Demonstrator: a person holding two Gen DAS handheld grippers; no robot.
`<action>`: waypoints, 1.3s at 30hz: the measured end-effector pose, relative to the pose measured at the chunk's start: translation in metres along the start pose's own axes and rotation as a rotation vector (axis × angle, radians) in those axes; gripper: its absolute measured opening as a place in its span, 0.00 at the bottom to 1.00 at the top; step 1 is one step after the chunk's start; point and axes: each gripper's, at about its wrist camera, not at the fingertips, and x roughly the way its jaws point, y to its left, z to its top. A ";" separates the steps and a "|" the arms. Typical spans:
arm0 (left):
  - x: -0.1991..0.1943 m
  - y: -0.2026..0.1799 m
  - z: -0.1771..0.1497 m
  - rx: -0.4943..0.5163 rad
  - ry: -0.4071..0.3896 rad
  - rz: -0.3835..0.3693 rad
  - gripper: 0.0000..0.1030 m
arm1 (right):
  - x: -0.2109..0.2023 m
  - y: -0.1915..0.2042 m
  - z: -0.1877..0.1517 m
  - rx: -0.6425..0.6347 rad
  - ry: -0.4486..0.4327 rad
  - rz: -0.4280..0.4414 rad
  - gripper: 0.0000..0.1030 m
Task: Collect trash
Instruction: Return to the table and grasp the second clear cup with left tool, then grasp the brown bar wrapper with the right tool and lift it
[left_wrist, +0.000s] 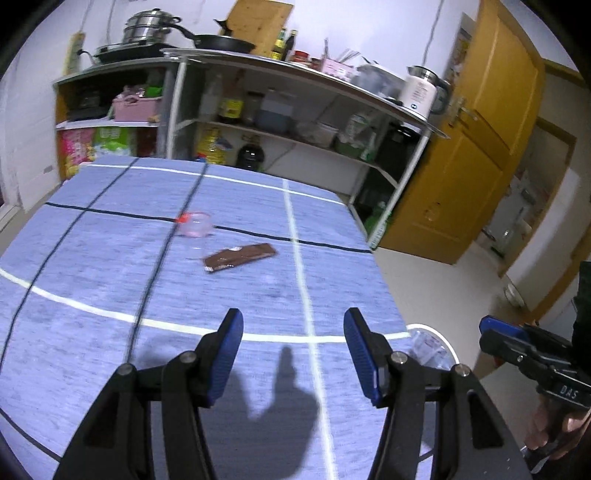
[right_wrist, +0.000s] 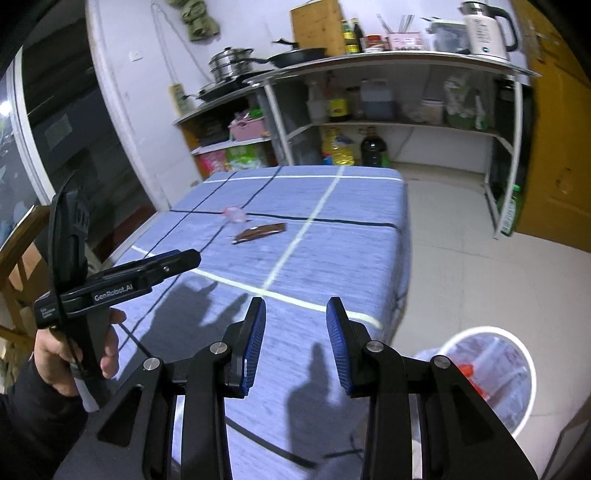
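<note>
A brown snack wrapper (left_wrist: 239, 257) lies flat on the blue tablecloth (left_wrist: 110, 288) near the middle of the table, also in the right wrist view (right_wrist: 259, 232). A clear plastic cup with a red tab (left_wrist: 195, 224) lies just beyond it, also in the right wrist view (right_wrist: 234, 214). My left gripper (left_wrist: 293, 332) is open and empty above the near part of the table. My right gripper (right_wrist: 295, 325) is open and empty over the table's near right corner. A white bin (right_wrist: 491, 373) lined with a clear bag stands on the floor at the table's right, holding clear plastic with a red piece.
The bin's rim (left_wrist: 432, 334) shows past the table edge in the left wrist view. Kitchen shelves (right_wrist: 388, 122) with bottles, pans and a kettle stand behind the table. A yellow door (left_wrist: 469, 155) is at the right. A wooden chair (right_wrist: 18, 266) stands at the left.
</note>
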 end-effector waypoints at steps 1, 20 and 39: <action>-0.002 0.007 0.001 -0.003 -0.003 0.008 0.57 | 0.004 0.005 0.002 -0.008 0.004 0.004 0.34; 0.094 0.078 0.053 -0.050 0.081 0.129 0.57 | 0.107 0.024 0.045 -0.029 0.092 0.007 0.34; 0.111 0.082 0.058 0.037 0.081 0.135 0.29 | 0.163 0.018 0.069 0.140 0.174 0.056 0.34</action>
